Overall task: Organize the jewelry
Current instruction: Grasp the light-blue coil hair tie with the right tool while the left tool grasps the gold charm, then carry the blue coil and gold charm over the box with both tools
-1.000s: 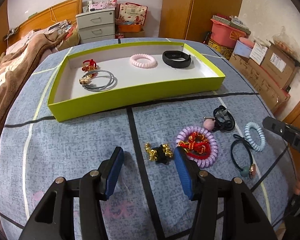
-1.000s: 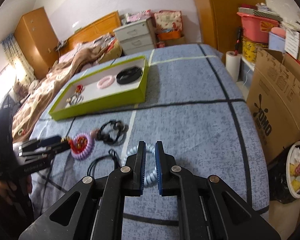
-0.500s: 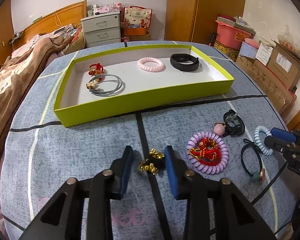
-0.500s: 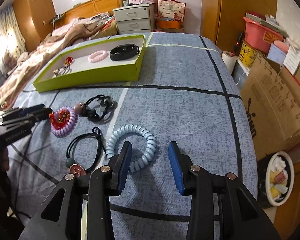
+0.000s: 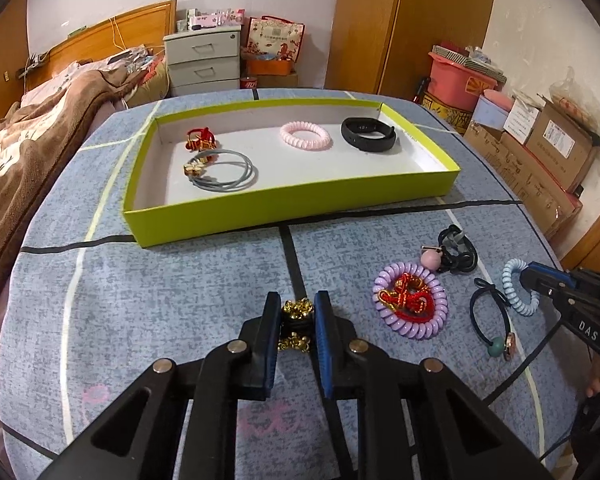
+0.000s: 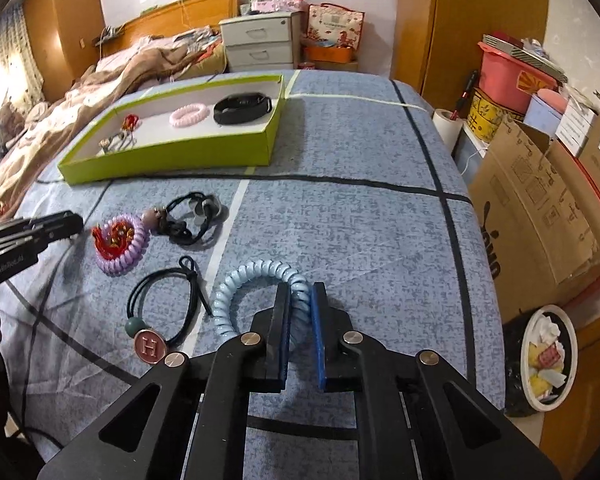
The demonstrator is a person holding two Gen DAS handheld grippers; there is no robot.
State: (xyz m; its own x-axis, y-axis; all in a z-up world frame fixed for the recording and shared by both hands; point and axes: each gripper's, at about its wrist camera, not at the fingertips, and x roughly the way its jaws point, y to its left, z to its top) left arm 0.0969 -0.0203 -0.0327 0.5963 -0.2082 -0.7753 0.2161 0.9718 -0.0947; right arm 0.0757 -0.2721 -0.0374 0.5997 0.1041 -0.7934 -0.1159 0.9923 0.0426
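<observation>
Pinching a small black band strung with gold-coloured bell charms (image 5: 296, 322), the left gripper (image 5: 296, 312) has its blue-padded fingers pressed in on either side of the piece, which sits low against the blue-grey patterned bedspread (image 5: 180, 300), well short of the near wall of the shallow lime-green cardboard tray (image 5: 284, 208). The right gripper (image 6: 300, 300) is closed across one side of a pale blue spiral coil hair tie (image 6: 256, 276), further from the tray and to its right.

Both grips look shallow. The charm piece is lumpy, and the pads appear to bear on the charms rather than the band, so it could twist or slip out on the way up. The coil is springy and held by a single section of its loop; it may stretch, swing, or snag the black elastic tie with a round red "H" charm (image 6: 160, 312) lying just beside it. A carry that runs too low would likely catch the tray's near wall. Inside the tray, a red knotted charm (image 5: 201, 139), grey wire-like loops (image 5: 224, 170), a pink coil tie (image 5: 306, 136) and a black wristband (image 5: 367, 133) already take up space, so a careless drop could tangle things.

The charm piece's long axis runs roughly along the fingers, one gold cluster pointing toward the tray and the other back toward the camera. The blue coil lies flat, its loop extending left of the fingers, slightly squeezed where it is held.
</observation>
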